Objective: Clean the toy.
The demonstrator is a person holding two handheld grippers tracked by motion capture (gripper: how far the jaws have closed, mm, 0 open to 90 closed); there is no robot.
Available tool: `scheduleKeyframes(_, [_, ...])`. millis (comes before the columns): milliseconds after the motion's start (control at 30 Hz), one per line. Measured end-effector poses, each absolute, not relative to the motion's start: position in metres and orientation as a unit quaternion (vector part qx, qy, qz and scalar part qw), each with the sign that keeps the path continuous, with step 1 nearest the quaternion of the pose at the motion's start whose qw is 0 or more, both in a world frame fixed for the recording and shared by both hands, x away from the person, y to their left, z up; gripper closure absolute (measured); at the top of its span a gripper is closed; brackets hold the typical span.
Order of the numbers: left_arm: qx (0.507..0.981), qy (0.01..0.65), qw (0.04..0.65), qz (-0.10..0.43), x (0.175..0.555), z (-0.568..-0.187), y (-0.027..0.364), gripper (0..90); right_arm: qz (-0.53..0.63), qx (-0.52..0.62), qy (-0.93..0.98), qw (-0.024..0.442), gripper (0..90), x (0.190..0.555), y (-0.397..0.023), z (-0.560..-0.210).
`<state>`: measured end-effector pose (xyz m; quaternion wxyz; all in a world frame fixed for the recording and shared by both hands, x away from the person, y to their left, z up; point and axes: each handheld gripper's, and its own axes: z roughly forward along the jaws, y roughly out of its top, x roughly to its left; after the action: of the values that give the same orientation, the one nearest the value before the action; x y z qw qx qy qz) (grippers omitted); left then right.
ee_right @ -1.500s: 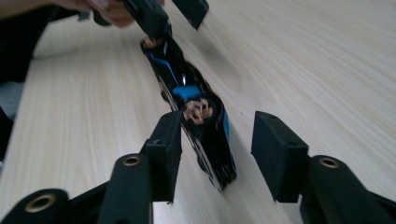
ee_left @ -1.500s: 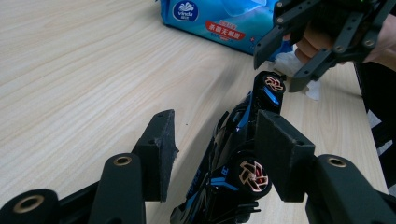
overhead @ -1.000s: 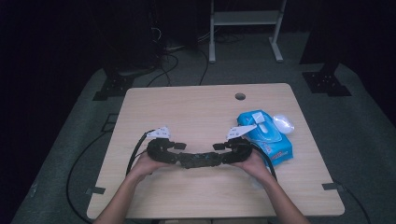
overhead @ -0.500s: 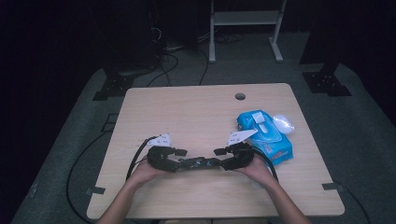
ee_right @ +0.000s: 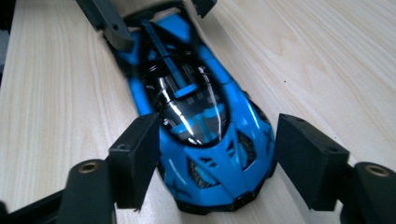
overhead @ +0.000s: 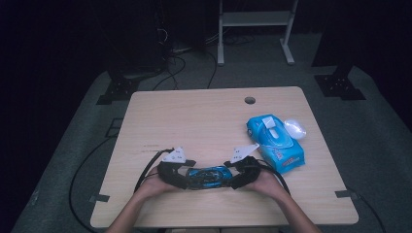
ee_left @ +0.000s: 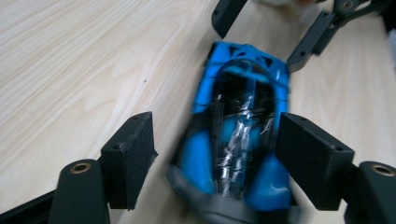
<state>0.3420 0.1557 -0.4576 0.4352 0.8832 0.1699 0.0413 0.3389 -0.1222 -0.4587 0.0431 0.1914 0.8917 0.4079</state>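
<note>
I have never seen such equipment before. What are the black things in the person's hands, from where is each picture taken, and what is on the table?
There is no robot here. A person holds one hand-held grasping tool in each hand: the left tool and the right tool. Each has two black jaws and carries its own small camera.

The high view comes from a fixed camera above the wooden table. The other two pictures come from the cameras on the tools, looking along their jaws.

Between the two tools lies a blue toy car, resting on the table. The left tool's view shows one end of it, the right tool's view the other, with the windscreen. Both tools' jaws have just been opening and now stand apart on either side of the car, so neither grips it.

To the right lies a blue packet of wipes, with a small clear object beside it.
</note>
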Motion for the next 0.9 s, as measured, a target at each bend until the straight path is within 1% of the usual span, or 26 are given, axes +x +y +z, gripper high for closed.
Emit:
scheduleKeyframes(200, [0.886, 0.159, 0.435, 0.032, 0.339, -0.462, 0.156, 21.7, 0.406, 0.187, 0.894, 0.037, 29.1, 0.340, -0.123, -0.460])
scheduleKeyframes(533, [0.892, 0.137, 0.428, 0.047, 0.337, -0.465, 0.136, 19.6, 0.423, 0.178, 0.888, 0.037, 28.6, 0.331, -0.128, -0.451])
scheduleKeyframes(867, [0.915, 0.119, 0.383, 0.053, 0.340, -0.471, 0.103, 17.6, 0.428, 0.189, 0.883, 0.041, 27.2, 0.319, -0.148, -0.449])
scheduleKeyframes(900, [0.916, 0.117, 0.378, 0.056, 0.340, -0.472, 0.101, 16.2, 0.434, 0.189, 0.880, 0.043, 27.2, 0.318, -0.151, -0.448])
